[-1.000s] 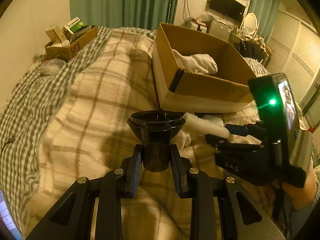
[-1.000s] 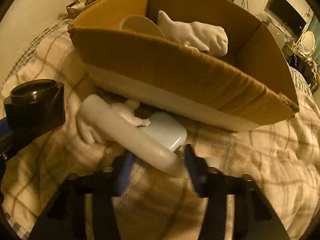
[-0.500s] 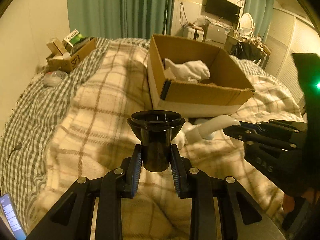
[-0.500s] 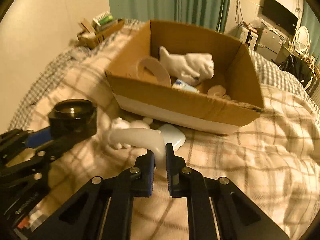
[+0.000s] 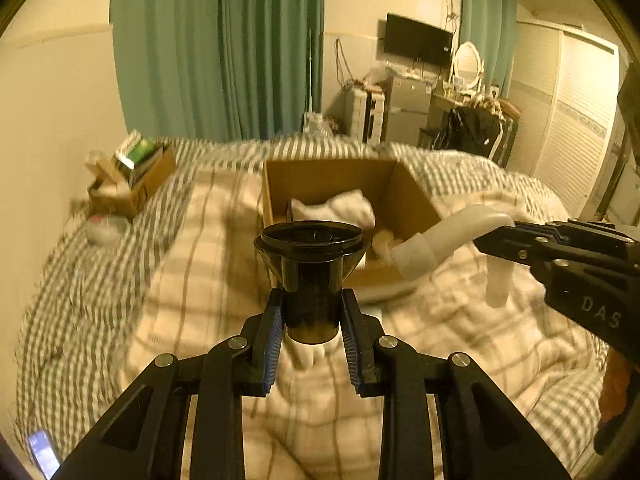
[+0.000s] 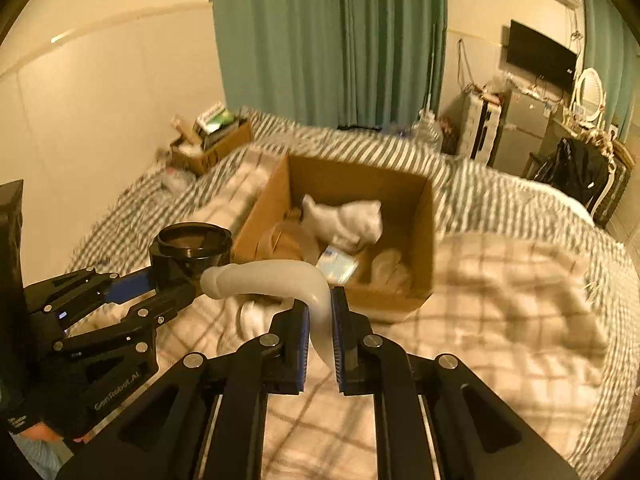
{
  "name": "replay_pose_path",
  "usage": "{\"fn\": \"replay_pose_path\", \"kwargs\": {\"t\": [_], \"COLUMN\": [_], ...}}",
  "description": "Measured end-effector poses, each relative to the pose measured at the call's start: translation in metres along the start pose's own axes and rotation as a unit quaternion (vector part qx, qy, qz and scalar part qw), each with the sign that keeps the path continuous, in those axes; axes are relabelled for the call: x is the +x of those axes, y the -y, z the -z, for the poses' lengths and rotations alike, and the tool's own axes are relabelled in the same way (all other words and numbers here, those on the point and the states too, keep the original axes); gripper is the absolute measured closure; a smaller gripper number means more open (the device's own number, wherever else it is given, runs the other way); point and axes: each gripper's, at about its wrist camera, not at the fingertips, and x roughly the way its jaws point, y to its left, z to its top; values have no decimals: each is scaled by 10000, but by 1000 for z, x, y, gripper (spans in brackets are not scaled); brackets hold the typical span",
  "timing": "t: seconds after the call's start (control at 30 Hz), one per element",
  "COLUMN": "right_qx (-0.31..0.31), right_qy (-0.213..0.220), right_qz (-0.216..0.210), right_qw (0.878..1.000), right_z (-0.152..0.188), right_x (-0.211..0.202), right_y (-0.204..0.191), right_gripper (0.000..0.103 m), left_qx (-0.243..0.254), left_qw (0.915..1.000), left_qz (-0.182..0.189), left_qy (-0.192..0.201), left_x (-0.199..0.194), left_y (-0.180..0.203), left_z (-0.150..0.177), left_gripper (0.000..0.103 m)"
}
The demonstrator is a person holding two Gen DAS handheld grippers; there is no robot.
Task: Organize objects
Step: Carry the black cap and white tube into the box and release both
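left hand-held gripper (image 5: 312,340) closed on stem of black plastic funnel-shaped cup (image 5: 311,264), stiff, light | right hand-held gripper (image 6: 320,332) clamps bent white plastic pipe (image 6: 280,276) at its elbow, smooth, may slip | open brown cardboard box (image 6: 424,240) ahead on bed

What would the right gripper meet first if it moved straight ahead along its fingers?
Probably the near wall of the cardboard box, which lies straight beyond the right gripper and its white curved tube; depth is unclear.

Green curtains (image 5: 218,48) behind bed. Wall TV (image 5: 418,42), oval mirror (image 5: 468,65) at right. Phone (image 5: 43,453) on checked blanket (image 5: 100,280), lower left edge.
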Motion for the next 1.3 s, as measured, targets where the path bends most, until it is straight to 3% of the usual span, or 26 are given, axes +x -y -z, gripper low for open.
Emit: {"fn": "replay_pose_path", "kwargs": {"t": [0.4,0.7,1.2,1.3], "right_qx": [246,348,764,783], "right_qy": [435,380,-138,-151], "right_qz": [107,-5,-289,-332], "right_qw": [9987,9987,9966,9963], "right_z": [-70,-104,-65,-63], "right_x": [-9,46,162,169], "right_y": [40,62,107,109], "right_gripper": [94,94,94,87], "left_qx": [148,218,109,109], "left_qw": [9990,9994,9988,9984], "left_qz": [-42,1,-45,12], "left_qy": [425,272,-483,-558], "left_x": [12,68,181,188], "left_y": [9,13,14,11], "left_z": [-74,-101,-83,-80], "left_gripper": [76,76,75,75]}}
